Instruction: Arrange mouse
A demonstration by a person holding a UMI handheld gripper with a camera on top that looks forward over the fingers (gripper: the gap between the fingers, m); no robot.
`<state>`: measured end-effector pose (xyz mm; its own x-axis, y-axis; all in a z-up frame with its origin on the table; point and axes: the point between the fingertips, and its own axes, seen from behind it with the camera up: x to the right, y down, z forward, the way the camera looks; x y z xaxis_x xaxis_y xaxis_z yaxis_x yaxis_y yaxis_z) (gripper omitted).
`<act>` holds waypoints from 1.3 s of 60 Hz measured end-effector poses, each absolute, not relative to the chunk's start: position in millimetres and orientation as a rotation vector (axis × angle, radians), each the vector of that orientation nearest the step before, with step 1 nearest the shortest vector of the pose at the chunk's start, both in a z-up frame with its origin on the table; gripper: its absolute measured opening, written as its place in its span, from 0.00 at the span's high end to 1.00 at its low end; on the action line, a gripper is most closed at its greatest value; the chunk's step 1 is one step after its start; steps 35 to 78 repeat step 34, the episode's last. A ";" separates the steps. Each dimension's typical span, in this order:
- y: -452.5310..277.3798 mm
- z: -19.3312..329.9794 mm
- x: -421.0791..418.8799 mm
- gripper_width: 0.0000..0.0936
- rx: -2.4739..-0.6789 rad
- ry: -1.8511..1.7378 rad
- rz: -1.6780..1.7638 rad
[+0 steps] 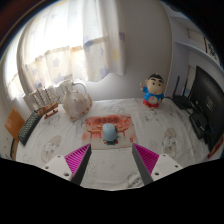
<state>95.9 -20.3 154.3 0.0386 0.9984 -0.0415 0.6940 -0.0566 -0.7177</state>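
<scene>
A pale blue-grey mouse (110,129) lies on an orange-red mouse mat (108,125) on the light patterned tablecloth (60,140), just ahead of my fingers. My gripper (111,160) is open and empty. Its two fingers with magenta pads (78,160) stand wide apart, below the mat. The mouse is beyond the fingertips, in line with the gap between them.
A blue and yellow cartoon figure (152,92) stands at the back right. A white fluffy toy (73,98) and a small wire rack (44,101) stand at the back left. A dark keyboard-like object (25,128) lies at the left edge. Curtains hang behind.
</scene>
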 end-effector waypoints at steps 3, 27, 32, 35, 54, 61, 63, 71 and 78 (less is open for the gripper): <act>-16.6 166.7 113.2 0.09 -1.789 -1.695 0.769; 5.6 207.2 180.6 0.10 -1.688 -1.659 0.746; 6.2 216.1 184.2 0.10 -1.656 -1.647 0.753; 4.1 217.7 186.8 0.10 -1.659 -1.649 0.762; 4.1 217.7 186.8 0.10 -1.659 -1.649 0.762; 4.1 217.7 186.8 0.10 -1.659 -1.649 0.762; 4.1 217.7 186.8 0.10 -1.659 -1.649 0.762; 4.1 217.7 186.8 0.10 -1.659 -1.649 0.762; 4.1 217.7 186.8 0.10 -1.659 -1.649 0.762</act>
